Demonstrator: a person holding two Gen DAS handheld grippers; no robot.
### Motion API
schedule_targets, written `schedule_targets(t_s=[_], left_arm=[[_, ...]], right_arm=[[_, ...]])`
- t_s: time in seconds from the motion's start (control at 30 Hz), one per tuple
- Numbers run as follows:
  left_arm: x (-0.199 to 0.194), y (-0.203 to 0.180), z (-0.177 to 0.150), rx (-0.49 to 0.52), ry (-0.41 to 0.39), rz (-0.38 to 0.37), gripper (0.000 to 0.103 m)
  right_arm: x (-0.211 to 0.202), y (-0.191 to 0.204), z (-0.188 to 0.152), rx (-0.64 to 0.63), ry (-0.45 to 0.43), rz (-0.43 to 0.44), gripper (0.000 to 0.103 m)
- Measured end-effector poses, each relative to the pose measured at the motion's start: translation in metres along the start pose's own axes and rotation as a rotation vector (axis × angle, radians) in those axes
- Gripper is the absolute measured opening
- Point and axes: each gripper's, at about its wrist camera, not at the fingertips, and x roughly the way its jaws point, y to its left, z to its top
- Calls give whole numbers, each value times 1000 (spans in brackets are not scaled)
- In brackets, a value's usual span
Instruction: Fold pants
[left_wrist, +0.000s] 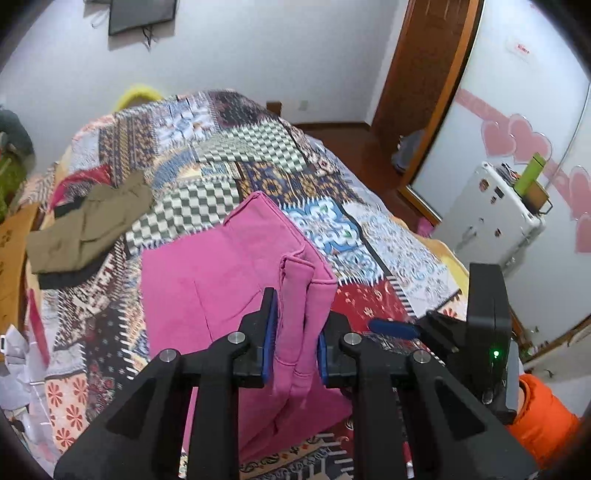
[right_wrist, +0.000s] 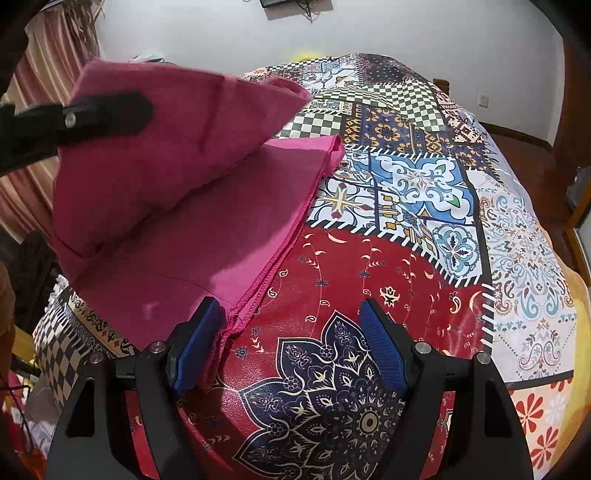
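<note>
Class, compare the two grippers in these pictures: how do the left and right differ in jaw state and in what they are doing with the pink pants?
The left gripper has its jaws closed on a fold of the pink pants, lifting it. The right gripper stands open, gripping nothing; the pants' edge lies beside one pad. Both have blue pads.

Home bedroom, as we read it: bed (left_wrist: 229, 155) under a patchwork cover, wall-mounted screen (left_wrist: 142, 14), wooden door frame (left_wrist: 424, 92), pink heart stickers (left_wrist: 517, 142), striped curtains (right_wrist: 48, 70).

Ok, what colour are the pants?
Pink pants, solid, no pattern; clearest in the left wrist view.
</note>
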Motion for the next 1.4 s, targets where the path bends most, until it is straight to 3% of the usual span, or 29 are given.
schedule_targets(t_s=[0.07,0.2,0.37,0.53,0.83,1.03,1.1,1.2,1.4], left_arm=[[0,4,1,-14,19,-37,27],[-8,13,4,-57,-10,-85,59],[-16,24,14,-20,-71,40,70],[2,52,26,24,-59,209,76],[64,112,53,-14,97,273,79],[112,132,54,-3,198,330,80],[130,138,47,-5,248,352,87],[133,140,38,21,215,382,96],[114,134,21,116,187,447,96]], right_arm=[[0,0,0,0,-1,1,75],[1,0,0,3,-2,1,75],[2,-1,0,9,-4,2,76],[2,-2,0,10,-4,3,76],[2,-3,1,13,-5,2,76],[3,-7,3,18,-4,-1,77],[4,-8,3,23,-4,-2,77],[3,-9,3,26,-3,-8,77],[-2,-13,3,24,-8,-48,77]])
